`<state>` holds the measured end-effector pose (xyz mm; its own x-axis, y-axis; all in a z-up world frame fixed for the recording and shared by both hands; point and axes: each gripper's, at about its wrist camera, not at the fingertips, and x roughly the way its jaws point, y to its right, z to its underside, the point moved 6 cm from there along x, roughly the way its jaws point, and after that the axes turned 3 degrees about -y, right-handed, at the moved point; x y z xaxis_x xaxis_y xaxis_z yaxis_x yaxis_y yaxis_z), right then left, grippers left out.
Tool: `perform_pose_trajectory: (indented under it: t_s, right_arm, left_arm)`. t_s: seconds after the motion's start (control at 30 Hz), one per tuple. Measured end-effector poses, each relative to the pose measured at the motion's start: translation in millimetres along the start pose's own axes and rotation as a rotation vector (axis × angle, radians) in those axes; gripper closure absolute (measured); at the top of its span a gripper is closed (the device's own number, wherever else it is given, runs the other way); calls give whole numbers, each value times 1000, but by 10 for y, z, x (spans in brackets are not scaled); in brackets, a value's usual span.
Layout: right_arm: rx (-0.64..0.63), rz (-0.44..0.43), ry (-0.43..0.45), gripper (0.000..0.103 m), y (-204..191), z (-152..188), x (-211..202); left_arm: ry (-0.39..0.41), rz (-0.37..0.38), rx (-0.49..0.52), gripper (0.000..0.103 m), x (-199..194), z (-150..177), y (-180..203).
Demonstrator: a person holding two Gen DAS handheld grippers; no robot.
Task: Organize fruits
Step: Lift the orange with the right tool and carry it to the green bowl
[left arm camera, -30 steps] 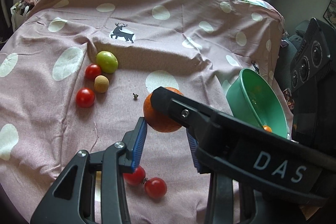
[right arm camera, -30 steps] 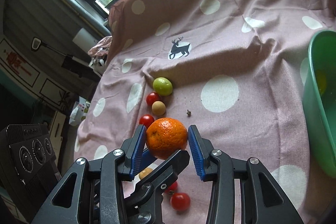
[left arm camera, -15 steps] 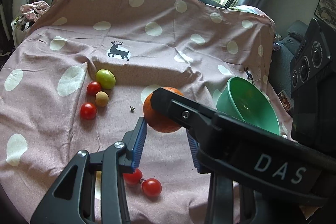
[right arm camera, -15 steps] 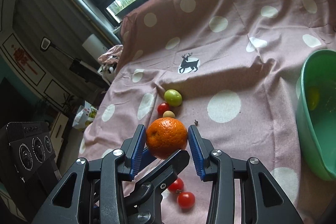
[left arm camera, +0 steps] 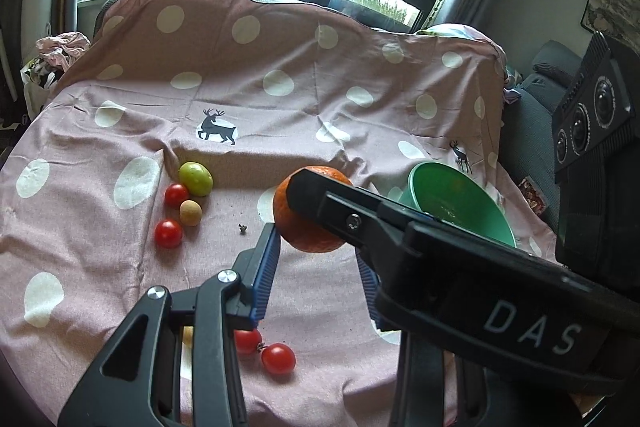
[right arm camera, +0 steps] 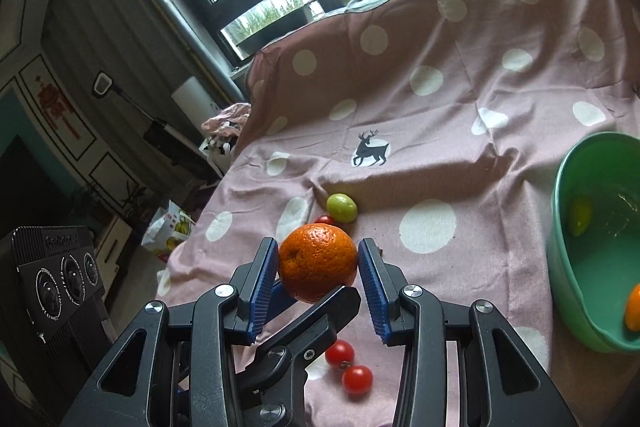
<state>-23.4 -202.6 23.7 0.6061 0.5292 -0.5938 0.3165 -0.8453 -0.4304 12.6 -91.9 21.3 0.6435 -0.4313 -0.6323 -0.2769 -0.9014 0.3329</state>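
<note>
Orange sits clenched between the blue pads of the right gripper, clear of the cloth. The left gripper crosses it from the side. One of its pads touches the orange's flank and the other is hidden behind the right gripper's finger, so I cannot tell whether it grips too.

The step in hand looks like carrying the orange to the bowl, which stands to the right and tips toward the grippers.

- Both tools should travel as one, since any drift between them could twist the round fruit out of the pads.
- Height should be kept until the orange is over the rim, then lowered inside before the grip eases, as two fruits already lie in the bowl.
- The tomatoes below should be left alone.

Against the earlier frames, both views take in more window and more of the draped cloth, and the loose fruit looks smaller and further below. The pair has risen with the orange, and the grip is unchanged.
</note>
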Motion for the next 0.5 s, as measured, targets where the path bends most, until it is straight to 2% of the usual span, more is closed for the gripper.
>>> perform_pose_trajectory:
  t_s: [0.5]
  right_arm:
    - [-20,-7,61,59,68,-93,-243]
  left_arm:
    - [44,-7,56,65,-57,-89,255]
